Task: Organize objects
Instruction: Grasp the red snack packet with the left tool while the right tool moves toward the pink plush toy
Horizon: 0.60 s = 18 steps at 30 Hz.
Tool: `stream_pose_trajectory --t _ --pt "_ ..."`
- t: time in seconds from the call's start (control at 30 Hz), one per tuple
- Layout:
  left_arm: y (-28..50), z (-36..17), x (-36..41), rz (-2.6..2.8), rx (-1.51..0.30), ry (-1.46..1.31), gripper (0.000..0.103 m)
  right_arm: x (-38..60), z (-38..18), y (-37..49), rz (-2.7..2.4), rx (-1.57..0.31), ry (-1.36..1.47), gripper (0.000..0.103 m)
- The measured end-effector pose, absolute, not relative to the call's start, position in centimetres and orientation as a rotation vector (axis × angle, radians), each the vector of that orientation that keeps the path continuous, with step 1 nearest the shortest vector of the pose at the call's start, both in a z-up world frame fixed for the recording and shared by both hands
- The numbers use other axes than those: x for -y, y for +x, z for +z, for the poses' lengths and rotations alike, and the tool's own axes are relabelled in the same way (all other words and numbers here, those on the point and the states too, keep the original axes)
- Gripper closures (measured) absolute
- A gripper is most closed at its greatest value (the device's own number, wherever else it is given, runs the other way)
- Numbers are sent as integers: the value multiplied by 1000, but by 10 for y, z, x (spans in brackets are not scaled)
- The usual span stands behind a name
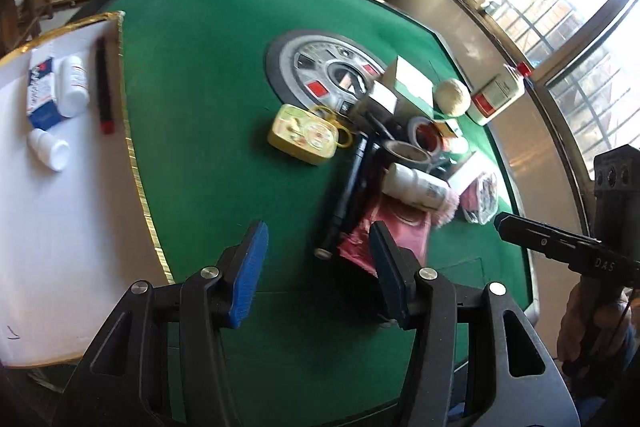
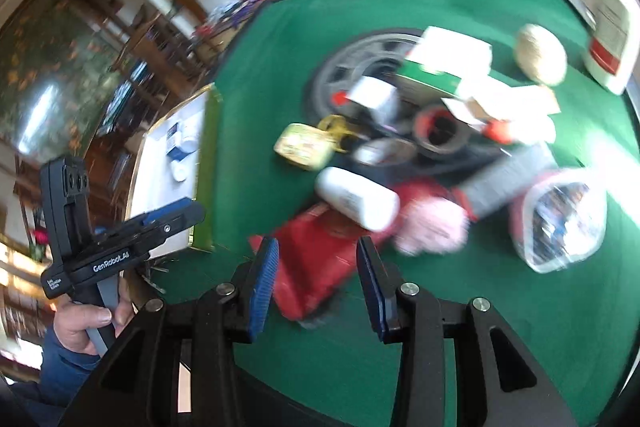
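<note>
A pile of objects lies on the green table (image 1: 208,75): a yellow tin (image 1: 306,135), a black flashlight (image 1: 348,187), tape rolls (image 1: 424,135), a white bottle (image 1: 416,187), a red pouch (image 1: 380,231), a ball of twine (image 1: 452,97) and a white jug (image 1: 498,95). My left gripper (image 1: 316,259) is open and empty, above the near side of the pile. My right gripper (image 2: 316,279) is open and empty over the red pouch (image 2: 316,251), near the white bottle (image 2: 356,199). The right wrist view is blurred.
A white board (image 1: 60,227) with a gold edge lies at the left with a blue box (image 1: 42,93), two white bottles (image 1: 74,85) and a black marker (image 1: 104,87) on it. A grey wheel-shaped disc (image 1: 316,67) sits mid-table. Windows are at the right.
</note>
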State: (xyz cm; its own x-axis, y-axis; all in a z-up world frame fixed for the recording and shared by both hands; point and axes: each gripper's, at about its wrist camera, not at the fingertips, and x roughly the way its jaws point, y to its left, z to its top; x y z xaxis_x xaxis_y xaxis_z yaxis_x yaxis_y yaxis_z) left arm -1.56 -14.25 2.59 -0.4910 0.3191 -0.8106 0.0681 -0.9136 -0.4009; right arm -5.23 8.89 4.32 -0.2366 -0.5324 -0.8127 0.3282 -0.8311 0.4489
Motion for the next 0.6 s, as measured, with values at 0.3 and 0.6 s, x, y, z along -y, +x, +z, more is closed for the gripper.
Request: stream_pose_trajectory --t 0.3,0.6 --pt "-54 2 47 2296 75 -1663 42 -152 33 -50 -2120 356 1526 60" --pt "-94 -14 -6 2239 -370 -1741 33 -179 27 -41 -2122 382 1519 59"
